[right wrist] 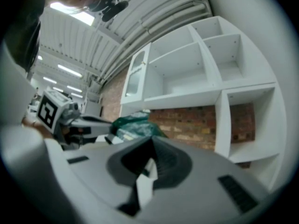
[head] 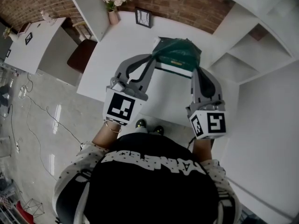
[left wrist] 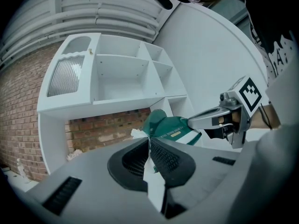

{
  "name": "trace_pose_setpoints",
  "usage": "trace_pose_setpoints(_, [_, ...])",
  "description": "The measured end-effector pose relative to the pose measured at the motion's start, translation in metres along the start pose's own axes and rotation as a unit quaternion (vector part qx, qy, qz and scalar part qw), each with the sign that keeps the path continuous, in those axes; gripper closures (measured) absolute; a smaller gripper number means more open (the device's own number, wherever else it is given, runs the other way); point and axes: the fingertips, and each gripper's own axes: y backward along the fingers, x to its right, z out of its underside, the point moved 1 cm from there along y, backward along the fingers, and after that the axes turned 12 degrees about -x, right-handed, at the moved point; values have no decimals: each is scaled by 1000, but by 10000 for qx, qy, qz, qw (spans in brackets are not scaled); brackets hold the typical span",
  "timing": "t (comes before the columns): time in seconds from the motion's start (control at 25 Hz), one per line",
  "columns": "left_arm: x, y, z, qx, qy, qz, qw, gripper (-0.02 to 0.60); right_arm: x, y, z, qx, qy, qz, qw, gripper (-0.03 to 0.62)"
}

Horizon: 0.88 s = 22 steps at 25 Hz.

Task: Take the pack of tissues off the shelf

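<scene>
The pack of tissues (head: 176, 54), dark green with a white band, hangs in the air over the white table (head: 120, 48), held between both grippers. My left gripper (head: 153, 60) is shut on the wrapper at the pack's left end. My right gripper (head: 193, 72) is shut on its right end. In the left gripper view the pack (left wrist: 171, 128) sticks out past the closed jaws of my left gripper (left wrist: 149, 147), with a white strip of wrapper pinched between them. In the right gripper view the pack (right wrist: 135, 125) lies beyond my right gripper (right wrist: 148, 165), which pinches a white edge.
The white shelf unit (head: 252, 50) stands to the right, its compartments (left wrist: 119, 73) bare, against a brick wall. A vase of flowers (head: 113, 3) and a small frame (head: 143, 17) sit at the table's far edge. A brown chair (head: 81, 55) stands left of it.
</scene>
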Motion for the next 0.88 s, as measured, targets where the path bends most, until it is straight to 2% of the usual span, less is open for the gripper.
trace_pose_setpoints(0.48, [1,-2,-6,73,-193,-39,9998,540,3,3,-1,46,-113,13,9999,563])
trace_pose_setpoints(0.64, [0,1,-7,13,-117,-66,9999,540,0,5,-4,45,-123,-8,9999,563])
trace_pose_setpoints(0.76, [0,1,-8,39,-201,-64,9998,540,-1,5,-4,62,-131,-4,9999,563])
trace_pose_setpoints(0.88, [0,1,-6,-12,-46,-44,10000,540,-1,4,-4,64,-136,9,9999,563])
